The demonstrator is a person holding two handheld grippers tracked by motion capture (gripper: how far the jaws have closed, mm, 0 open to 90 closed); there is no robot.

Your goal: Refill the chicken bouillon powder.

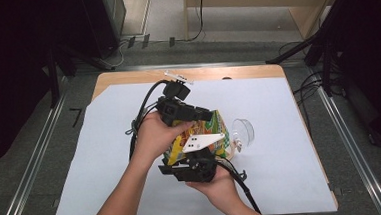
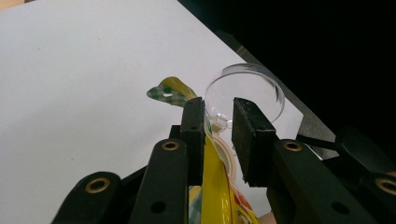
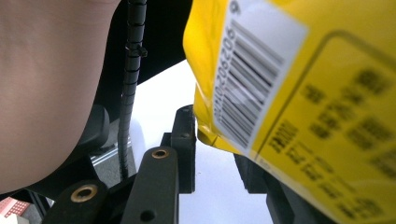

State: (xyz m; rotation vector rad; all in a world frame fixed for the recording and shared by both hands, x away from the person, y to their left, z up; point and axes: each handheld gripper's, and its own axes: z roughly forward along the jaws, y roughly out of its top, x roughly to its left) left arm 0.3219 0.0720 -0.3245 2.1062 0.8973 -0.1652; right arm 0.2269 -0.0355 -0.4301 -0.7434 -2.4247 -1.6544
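A yellow snack bag (image 1: 219,126) with green print is held up over the middle of the table between both grippers. My left gripper (image 1: 206,114) comes onto its top edge from the far side. In the left gripper view the bag (image 2: 212,172) runs up between the jaws of the left gripper (image 2: 217,105), pressed flat on the left pad. My right gripper (image 1: 196,156) takes the bag from the near side. In the right gripper view the bag's barcode side (image 3: 303,93) sits in the right gripper (image 3: 215,135) and hides its right jaw. A clear plastic cup (image 1: 243,132) lies just right of the bag.
A white sheet (image 1: 105,142) covers most of the wooden table (image 1: 126,77). The clear cup (image 2: 252,84) lies just past the left gripper's jaw tips. A forearm (image 3: 42,84) and a ribbed cable (image 3: 128,93) are close on the right gripper's left. Metal rails run along both table sides.
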